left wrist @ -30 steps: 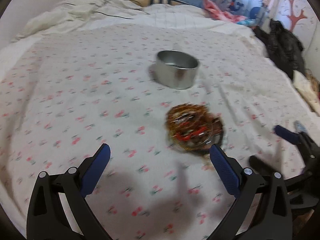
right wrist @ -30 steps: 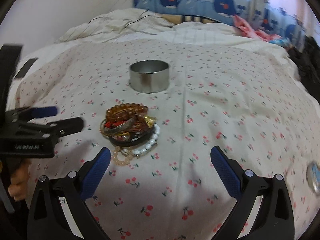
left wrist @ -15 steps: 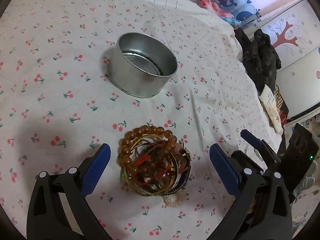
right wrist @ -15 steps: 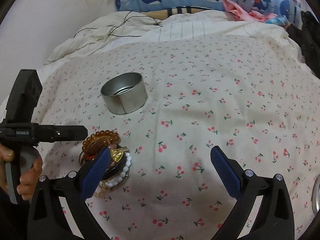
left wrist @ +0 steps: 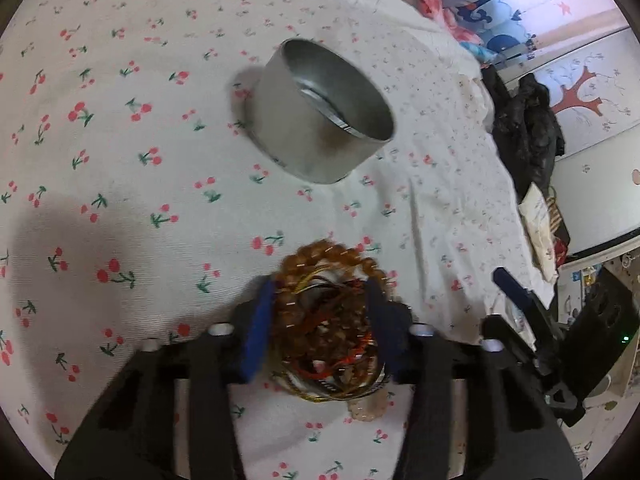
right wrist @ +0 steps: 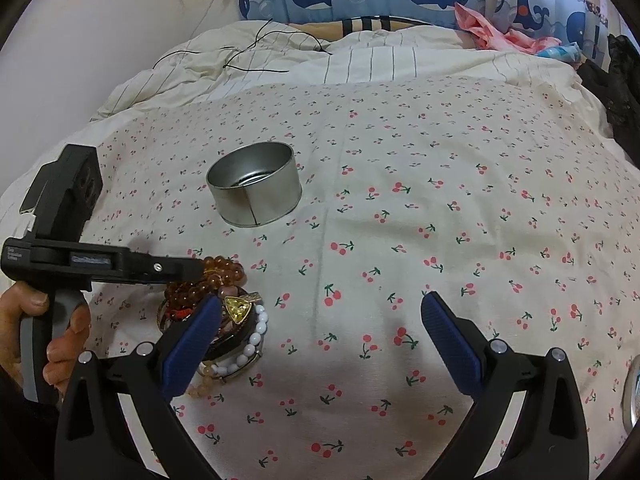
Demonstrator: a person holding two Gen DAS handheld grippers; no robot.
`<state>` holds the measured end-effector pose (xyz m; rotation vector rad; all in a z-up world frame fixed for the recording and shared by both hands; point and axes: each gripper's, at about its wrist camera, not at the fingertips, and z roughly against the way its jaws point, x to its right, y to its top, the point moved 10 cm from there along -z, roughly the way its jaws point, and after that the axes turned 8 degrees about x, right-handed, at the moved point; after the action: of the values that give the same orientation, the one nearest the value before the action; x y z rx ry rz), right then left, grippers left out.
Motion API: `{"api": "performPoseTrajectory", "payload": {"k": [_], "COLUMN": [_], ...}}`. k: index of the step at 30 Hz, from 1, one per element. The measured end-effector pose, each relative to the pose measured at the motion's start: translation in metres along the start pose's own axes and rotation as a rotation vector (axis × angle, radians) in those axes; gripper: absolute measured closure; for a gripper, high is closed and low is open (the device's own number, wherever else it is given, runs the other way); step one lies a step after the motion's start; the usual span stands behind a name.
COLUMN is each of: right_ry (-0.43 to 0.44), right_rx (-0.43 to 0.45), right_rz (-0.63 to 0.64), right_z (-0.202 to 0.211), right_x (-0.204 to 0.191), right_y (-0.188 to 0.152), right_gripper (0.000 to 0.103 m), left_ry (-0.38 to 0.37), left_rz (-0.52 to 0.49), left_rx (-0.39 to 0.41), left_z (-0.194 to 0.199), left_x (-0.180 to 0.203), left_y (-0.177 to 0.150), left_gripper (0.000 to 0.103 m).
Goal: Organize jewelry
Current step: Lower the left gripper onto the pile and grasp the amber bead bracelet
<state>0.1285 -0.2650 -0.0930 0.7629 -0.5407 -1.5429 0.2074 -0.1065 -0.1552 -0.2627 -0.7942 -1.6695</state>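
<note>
A pile of bracelets (left wrist: pixel 324 332), amber beads, red cord, gold bangles and white pearls, lies on the cherry-print bedsheet (left wrist: pixel 120 184). My left gripper (left wrist: pixel 320 320) is closing on the pile's amber beads, its blue pads pressing both sides. In the right wrist view the same pile (right wrist: pixel 236 312) sits low on the left, with the left gripper (right wrist: pixel 192 270) reaching in from the left. My right gripper (right wrist: pixel 320 320) stands open over bare sheet just right of the pile, nothing between its fingers. Beyond the pile stands an empty round metal tin (left wrist: pixel 316 120) (right wrist: pixel 256 192).
A person's hand (right wrist: pixel 60 344) holds the left gripper's handle. A striped quilt with a black cable (right wrist: pixel 256 60) lies at the bed's head, pink cloth (right wrist: pixel 496 32) and dark clothes (left wrist: pixel 528 128) to the right. A round metal object (right wrist: pixel 632 392) shows at the right edge.
My left gripper dropped and tilted onto the bracelet pile, then its jaws closed in from wide open onto the beads. The right gripper shifted right, so the pile now lies by its left finger.
</note>
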Motion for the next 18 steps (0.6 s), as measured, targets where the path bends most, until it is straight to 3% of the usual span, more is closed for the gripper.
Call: {"api": "performPoseTrajectory", "payload": {"k": [1,3,13,18], "right_ry": [0.0,-0.002,-0.009,0.045], "right_rx": [-0.001,-0.002,-0.011,-0.015], "right_rz": [0.001,0.002,0.03,0.072], "right_z": [0.0,-0.001,-0.004,-0.008], "right_x": [0.0,0.0,-0.004,-0.022], "right_y": [0.0,0.0,-0.003,-0.004], "right_gripper": [0.007,0.007,0.007,0.007], "left_ry": [0.008,0.015,0.055,0.095], "left_rz": [-0.003,0.001,-0.084,-0.073], "left_rx": [0.0,0.001,0.131,0.21], "left_z": [-0.001,-0.002,0.032,0.055], "left_x": [-0.002,-0.005,0.0,-0.015], "left_y": [0.0,0.002,0.028,0.044], "left_gripper": [0.084,0.093,0.093,0.093]}}
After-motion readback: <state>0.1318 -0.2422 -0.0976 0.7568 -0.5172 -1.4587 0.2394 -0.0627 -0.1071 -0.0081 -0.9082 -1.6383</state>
